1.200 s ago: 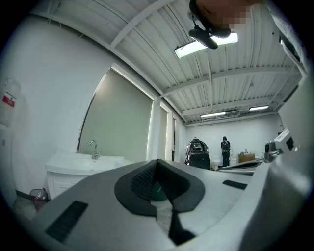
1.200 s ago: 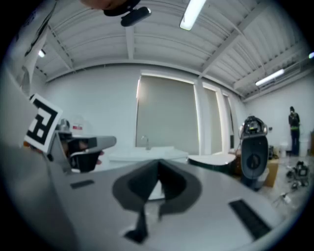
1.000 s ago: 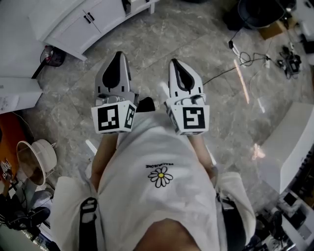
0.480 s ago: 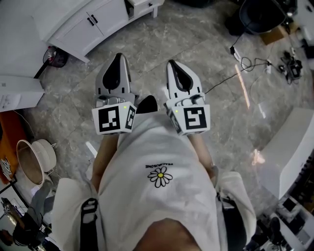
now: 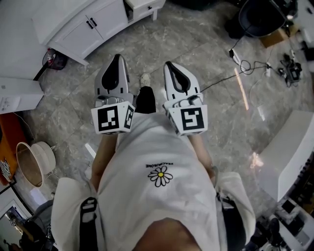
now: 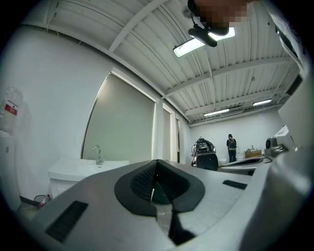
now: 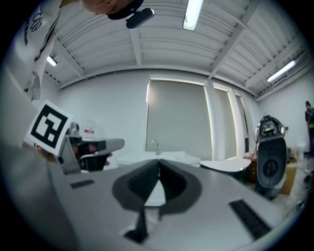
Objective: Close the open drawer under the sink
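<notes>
Drawer (image 5: 143, 5) is right up at the top edge of the head view, a white box jutting out of the white vanity (image 5: 78, 29) and partly cut off by the frame, so it's open and well apart from both tools. The left gripper (image 5: 117, 56) and right gripper (image 5: 168, 64) are held side by side at waist height, both pointing level and ahead. Each has its jaws pressed together on nothing (each gripper's own view shows the dark pads meeting at the tip).

Here's the relation that matters. The drawer lies ahead of the tools, roughly between their two lines, with the vanity's body running off to the left. It seems to have pulled out toward the open floor (image 5: 206, 117), so the push should go back along that line. By my reading the left gripper is a shade nearer, though there's little in it. The right gripper view has the tap (image 7: 156, 145) dead ahead above its jaw tips.

And against the earlier frames, a pale shoe (image 5: 145, 78) on a dark trouser leg now swings forward between the grippers. The vanity has slid a little further into frame too. The person is walking in, and the grippers hold the same pose throughout.
</notes>
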A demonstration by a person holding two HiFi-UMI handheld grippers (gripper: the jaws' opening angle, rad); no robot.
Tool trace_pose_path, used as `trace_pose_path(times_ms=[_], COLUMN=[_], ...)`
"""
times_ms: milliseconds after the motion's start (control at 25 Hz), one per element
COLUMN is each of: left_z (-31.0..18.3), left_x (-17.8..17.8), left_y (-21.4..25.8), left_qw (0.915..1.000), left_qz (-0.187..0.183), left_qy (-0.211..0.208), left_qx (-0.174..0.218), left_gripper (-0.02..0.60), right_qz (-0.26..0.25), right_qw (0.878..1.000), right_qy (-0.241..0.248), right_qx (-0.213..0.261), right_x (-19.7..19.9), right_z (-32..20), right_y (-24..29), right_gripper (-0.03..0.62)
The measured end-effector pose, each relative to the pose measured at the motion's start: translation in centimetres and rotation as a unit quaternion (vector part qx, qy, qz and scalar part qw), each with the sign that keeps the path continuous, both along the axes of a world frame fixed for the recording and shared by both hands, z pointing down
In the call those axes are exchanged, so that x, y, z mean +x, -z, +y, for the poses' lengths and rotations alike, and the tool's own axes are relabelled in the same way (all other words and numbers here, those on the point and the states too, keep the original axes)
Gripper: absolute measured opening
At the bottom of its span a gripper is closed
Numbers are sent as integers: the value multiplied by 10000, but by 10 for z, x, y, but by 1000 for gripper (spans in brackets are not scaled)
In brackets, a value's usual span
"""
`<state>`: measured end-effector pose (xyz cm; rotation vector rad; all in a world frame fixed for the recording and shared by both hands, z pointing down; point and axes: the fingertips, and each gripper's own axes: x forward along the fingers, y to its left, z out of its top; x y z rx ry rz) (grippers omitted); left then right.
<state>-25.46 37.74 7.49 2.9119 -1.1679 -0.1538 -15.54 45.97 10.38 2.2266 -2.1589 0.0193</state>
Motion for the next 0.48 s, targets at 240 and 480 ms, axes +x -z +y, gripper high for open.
trace_pose_path(times_ms=[240, 480], left_z=[-27, -72], left_x=[20, 39], left_y=[1, -7], left_qw=[9998, 9998], left_qz=[-78, -47], left_qy=[-120, -126], left_qx=[163, 124], left_gripper=[21, 21], right_qz=[135, 159], right_qw=[9999, 9997], right_qy=[-87, -204], right_qx=[24, 29], right_x=[22, 49], right_z=[-21, -60], right_y=[3, -1], right_gripper=[29, 29])
